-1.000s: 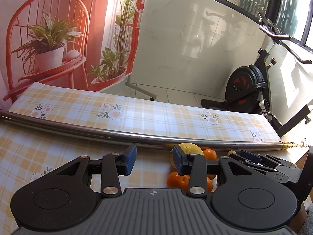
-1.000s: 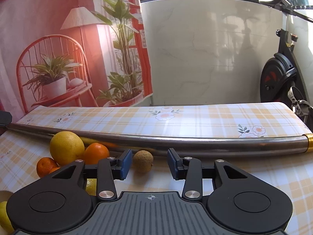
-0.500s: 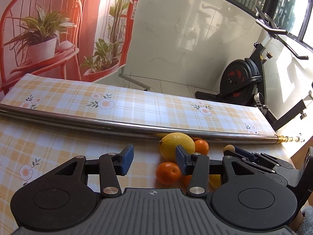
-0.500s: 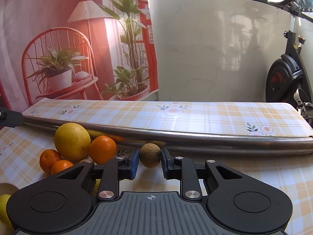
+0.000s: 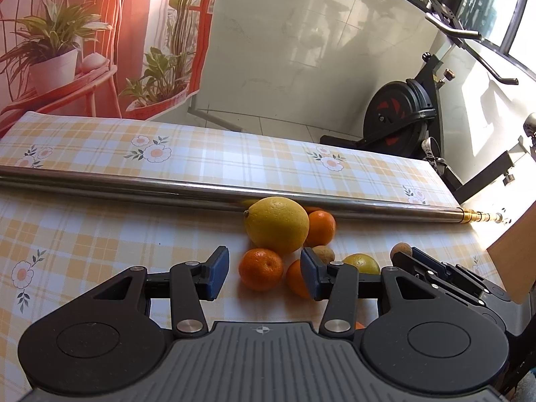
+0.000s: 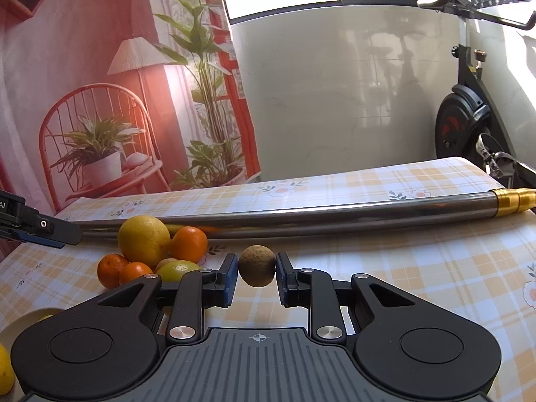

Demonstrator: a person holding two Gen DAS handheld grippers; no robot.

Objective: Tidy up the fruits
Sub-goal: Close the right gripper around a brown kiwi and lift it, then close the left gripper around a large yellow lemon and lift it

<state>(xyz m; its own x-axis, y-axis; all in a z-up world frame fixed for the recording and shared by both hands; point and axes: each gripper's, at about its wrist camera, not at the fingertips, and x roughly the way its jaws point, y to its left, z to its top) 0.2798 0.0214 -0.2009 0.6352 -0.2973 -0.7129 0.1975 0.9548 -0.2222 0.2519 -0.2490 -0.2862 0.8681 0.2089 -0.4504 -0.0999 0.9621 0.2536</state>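
Note:
A pile of fruit lies on the checked tablecloth: a large yellow citrus (image 5: 276, 224) (image 6: 144, 241), several small oranges (image 5: 260, 269) (image 6: 188, 244), a yellow-green lemon (image 5: 361, 263) (image 6: 177, 269) and a small brown fruit (image 5: 323, 254). My left gripper (image 5: 264, 274) is open just in front of the pile, around the near oranges' side. My right gripper (image 6: 256, 273) is shut on a small round brown fruit (image 6: 257, 270), held a little above the cloth; it also shows in the left wrist view (image 5: 400, 249).
A long steel pole (image 5: 201, 191) (image 6: 301, 216) with a brass tip lies across the table behind the fruit. A pale plate rim (image 6: 30, 318) with a yellow fruit (image 6: 5, 368) sits at lower left. An exercise bike (image 5: 405, 117) stands beyond the table's right end.
My right gripper closed on the brown fruit and lifted it slightly. My left gripper moved nearer to the fruit pile, still open.

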